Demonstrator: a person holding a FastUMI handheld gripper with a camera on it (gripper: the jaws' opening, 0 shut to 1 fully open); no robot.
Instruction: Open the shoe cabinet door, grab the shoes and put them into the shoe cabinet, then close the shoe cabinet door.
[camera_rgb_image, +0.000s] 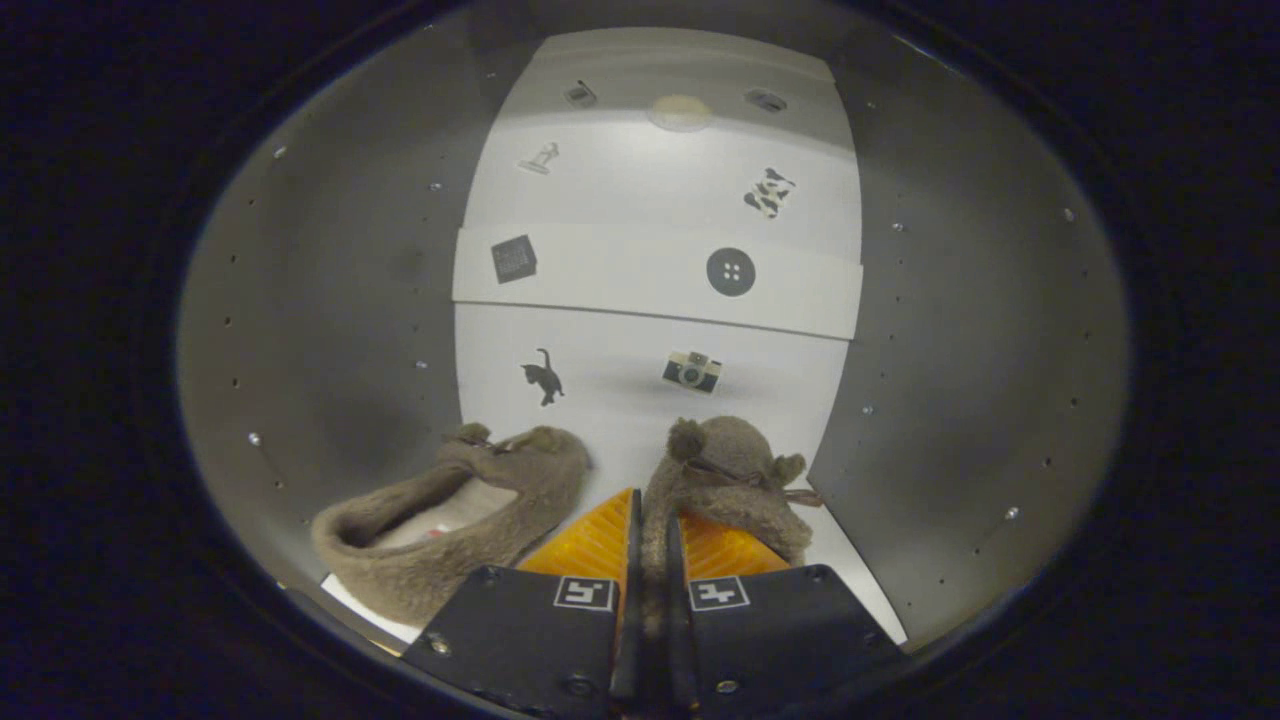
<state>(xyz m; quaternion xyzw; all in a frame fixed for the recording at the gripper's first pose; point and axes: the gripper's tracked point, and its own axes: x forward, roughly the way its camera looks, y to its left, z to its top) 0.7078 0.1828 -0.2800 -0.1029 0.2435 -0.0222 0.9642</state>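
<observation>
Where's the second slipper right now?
In the gripper view, the loose slipper lies on the cabinet floor, just left of the gripper, which is shut on the other slipper.

You are looking into the inside of a cabinet (330, 300), a piece of home furniture set up as a test place. Beyond the jaws you see its grey side walls with rows of small shelf-pin holes, and a white back panel (655, 290) with small printed pictures: a cat (543, 377), a camera (691, 371), a button (730, 272). Two furry slippers (455, 515) on its floor, just ahead of the jaws, show a household use.
</observation>
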